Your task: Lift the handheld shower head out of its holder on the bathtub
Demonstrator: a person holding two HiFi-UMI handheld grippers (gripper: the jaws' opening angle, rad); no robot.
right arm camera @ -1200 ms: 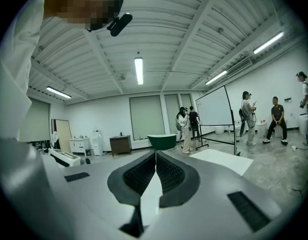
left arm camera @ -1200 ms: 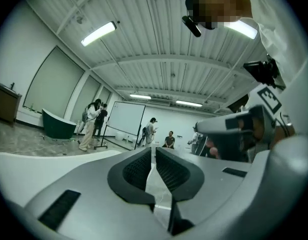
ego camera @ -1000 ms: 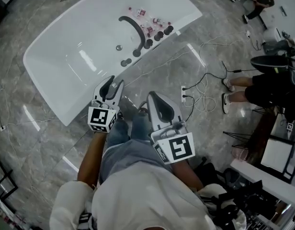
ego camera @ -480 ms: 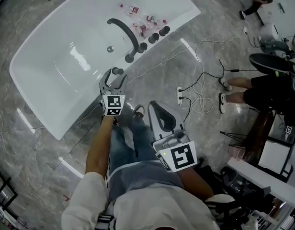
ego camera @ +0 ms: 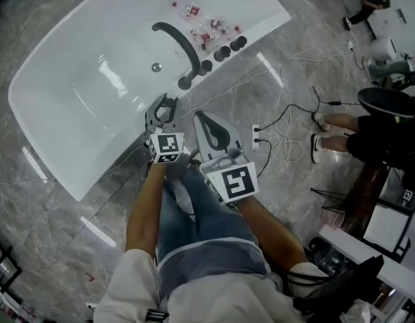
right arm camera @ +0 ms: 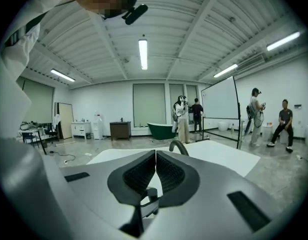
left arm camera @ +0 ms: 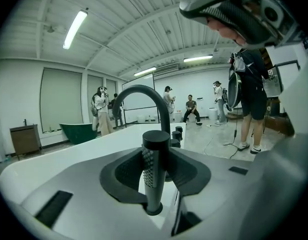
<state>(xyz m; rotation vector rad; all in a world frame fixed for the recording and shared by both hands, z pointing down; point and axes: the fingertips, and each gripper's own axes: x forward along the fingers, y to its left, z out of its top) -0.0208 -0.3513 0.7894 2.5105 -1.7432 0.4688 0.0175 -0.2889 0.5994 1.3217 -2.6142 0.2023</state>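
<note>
While the left gripper [left arm camera: 156, 153] closes its half-open jaws, the shower head [left arm camera: 155, 176] stands upright in its holder [left arm camera: 154, 210] at the near edge of the bathtub [ego camera: 93, 163], lined up with their gap. Closing off-centre, we judge, could tilt or jam it. The right gripper [right arm camera: 155, 158] is pinched together, empty.

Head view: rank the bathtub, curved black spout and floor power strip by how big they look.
Largest: bathtub.
Next: curved black spout.
Smallest: power strip, lying lower on the floor.
</note>
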